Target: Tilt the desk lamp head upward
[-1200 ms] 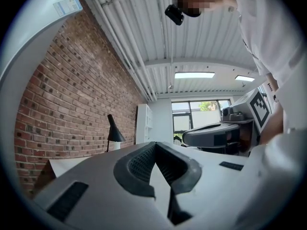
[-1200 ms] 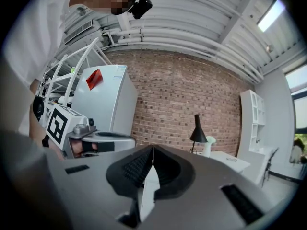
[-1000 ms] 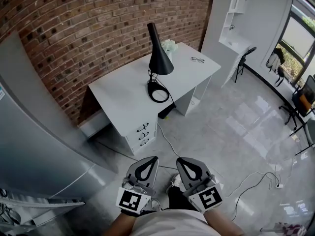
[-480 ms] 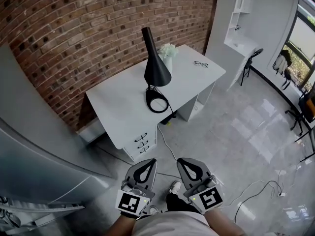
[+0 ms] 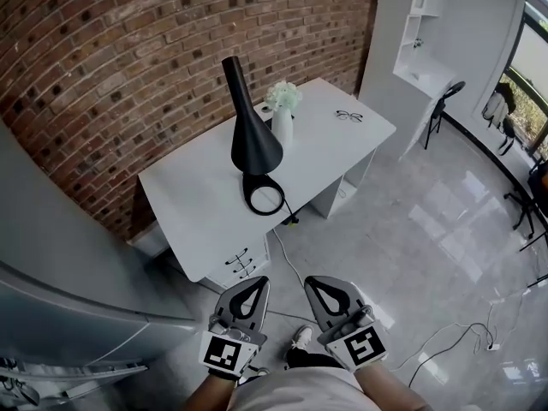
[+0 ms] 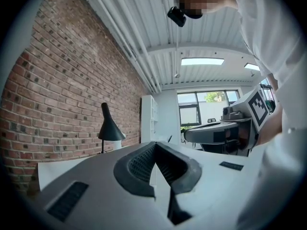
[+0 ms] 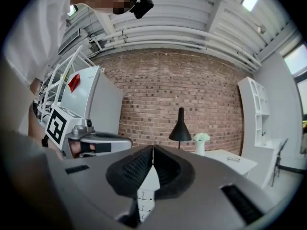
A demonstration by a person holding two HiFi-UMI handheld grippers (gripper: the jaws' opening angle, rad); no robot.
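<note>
Approach | I am carrying left gripper (image 5: pixel 255 282) and right gripper (image 5: pixel 320 282) side by side | jaws pressed together, empty | since desk lamp (image 5: pixel 251 139) is standing well ahead, untouched

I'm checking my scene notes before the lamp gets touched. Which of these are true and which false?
1. The desk lamp stands on the white desk. True.
2. The left gripper is clamped on the lamp's shade. False: it is shut on nothing, held low in front of the person and well short of the desk.
3. A pair of glasses lies on the desk. True.
4. The vase of flowers stands on the floor. False: it stands on the desk, just behind the lamp.
5. The right gripper has its jaws wide apart. False: they are together, with nothing between them.
</note>
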